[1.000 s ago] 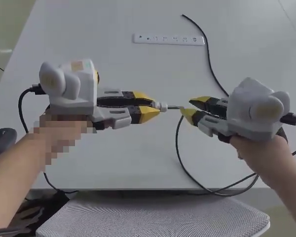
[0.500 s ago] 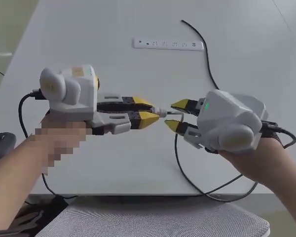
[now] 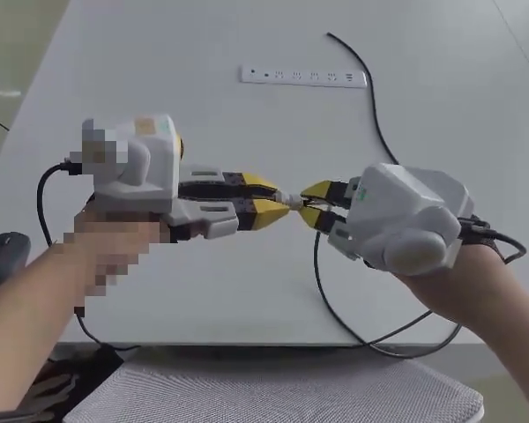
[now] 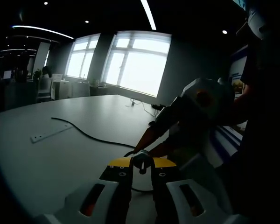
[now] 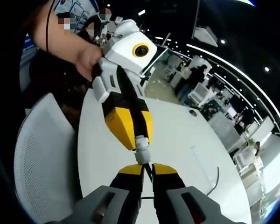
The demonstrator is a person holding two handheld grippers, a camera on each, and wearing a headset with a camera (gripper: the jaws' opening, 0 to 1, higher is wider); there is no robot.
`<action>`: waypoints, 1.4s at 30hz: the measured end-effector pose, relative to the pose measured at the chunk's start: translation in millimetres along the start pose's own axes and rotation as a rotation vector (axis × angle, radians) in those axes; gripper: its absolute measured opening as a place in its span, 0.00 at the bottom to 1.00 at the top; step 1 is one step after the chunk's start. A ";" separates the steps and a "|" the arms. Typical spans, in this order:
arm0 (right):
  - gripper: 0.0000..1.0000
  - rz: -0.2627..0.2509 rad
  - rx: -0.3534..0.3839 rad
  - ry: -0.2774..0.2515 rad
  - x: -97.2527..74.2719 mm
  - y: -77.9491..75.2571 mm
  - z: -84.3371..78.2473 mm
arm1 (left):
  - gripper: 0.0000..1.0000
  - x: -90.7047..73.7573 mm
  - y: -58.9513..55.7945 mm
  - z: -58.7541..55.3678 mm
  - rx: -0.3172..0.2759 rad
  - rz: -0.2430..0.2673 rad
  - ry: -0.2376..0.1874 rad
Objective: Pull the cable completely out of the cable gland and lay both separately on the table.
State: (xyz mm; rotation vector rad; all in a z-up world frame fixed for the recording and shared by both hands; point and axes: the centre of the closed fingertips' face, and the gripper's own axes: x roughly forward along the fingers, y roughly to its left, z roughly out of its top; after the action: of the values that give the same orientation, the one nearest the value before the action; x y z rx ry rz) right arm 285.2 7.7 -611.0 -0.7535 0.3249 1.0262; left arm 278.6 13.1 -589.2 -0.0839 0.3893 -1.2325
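Note:
Above the table's near edge my left gripper (image 3: 278, 208) is shut on a small grey-white cable gland (image 3: 291, 200), which sticks out past its yellow fingertips. Tip to tip with it, my right gripper (image 3: 314, 204) is shut on the thin black cable (image 3: 318, 264) just where it leaves the gland. The cable drops from there and loops across the table. In the left gripper view the gland (image 4: 141, 161) sits between the jaws, and the right gripper (image 4: 196, 116) is close ahead. The right gripper view shows the gland (image 5: 142, 148) just beyond my right gripper (image 5: 147, 169).
A white power strip (image 3: 304, 77) lies at the far middle of the white table (image 3: 159, 79). The black cable runs past its right end. A dark object (image 3: 2, 256) sits at the left edge. A grey mesh chair seat (image 3: 273, 388) is below the table's near edge.
My right gripper has moved left up to the gland, and its jaws have gone from open to shut on the cable. The left gripper has held steady with the gland.

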 end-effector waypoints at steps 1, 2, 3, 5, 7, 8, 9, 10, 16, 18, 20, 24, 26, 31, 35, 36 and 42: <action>0.01 0.001 -0.001 -0.001 0.1 0.2 -0.4 | 0.15 0.0 -0.2 -0.2 0.001 0.000 0.001; 0.01 0.001 -0.004 -0.002 0.0 0.5 -0.5 | 0.15 0.1 -0.3 -0.6 0.002 -0.001 0.002; 0.01 0.001 -0.005 -0.003 -0.1 0.4 -0.6 | 0.15 0.1 -0.3 -0.7 0.001 -0.001 0.002; 0.01 0.004 0.000 -0.005 -0.1 1.1 -1.4 | 0.15 0.5 -0.3 -1.5 -0.001 -0.002 0.001; 0.01 0.002 0.011 -0.008 -0.3 0.7 -1.8 | 0.15 1.0 0.0 -1.9 -0.002 -0.002 0.000; 0.00 0.003 0.018 -0.009 -0.1 0.9 -2.2 | 0.15 1.1 0.1 -1.9 -0.002 -0.002 0.000; 0.00 0.007 0.026 -0.007 0.2 1.3 -2.8 | 0.15 1.4 0.0 -2.3 -0.001 -0.003 0.002; 0.00 0.006 0.028 -0.007 0.4 1.3 -3.0 | 0.15 1.7 0.3 -2.5 -0.002 -0.003 0.002; 0.00 0.001 0.050 0.016 2.5 -1.9 -10.6 | 0.15 0.9 2.5 -2.1 -0.004 -0.002 -0.001; 0.00 -0.001 0.059 0.022 2.4 -3.3 -13.4 | 0.15 0.4 3.1 -1.5 -0.006 -0.002 -0.003; 0.00 -0.001 0.072 0.026 2.3 -4.5 -16.2 | 0.15 0.1 3.4 -1.0 -0.006 -0.002 -0.005; 0.00 -0.007 0.123 0.048 3.0 -7.1 -27.2 | 0.15 -0.2 4.2 -0.8 -0.007 -0.003 -0.006; 0.00 -0.012 0.142 0.056 2.6 -8.4 -33.1 | 0.15 -0.6 4.2 -0.9 -0.007 -0.004 -0.006; 0.00 -0.023 0.169 0.078 -0.5 -10.9 -46.4 | 0.15 -2.0 4.3 1.3 -0.008 -0.010 -0.016; 0.00 -0.035 0.184 0.092 -2.5 -13.0 -56.7 | 0.15 -2.2 5.6 1.5 -0.010 -0.013 -0.019; 0.00 -0.042 0.185 0.097 -3.4 -13.9 -60.7 | 0.15 -2.3 5.9 1.7 -0.012 -0.014 -0.020; 0.00 -0.056 0.188 0.103 -6.0 -15.6 -68.9 | 0.15 -1.9 7.5 -1.1 -0.015 -0.015 -0.018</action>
State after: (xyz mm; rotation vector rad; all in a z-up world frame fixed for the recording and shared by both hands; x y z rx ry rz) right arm 302.2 -49.0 -650.0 -0.6429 0.4803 0.8920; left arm 284.4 17.6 -591.8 -0.1109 0.3833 -1.2427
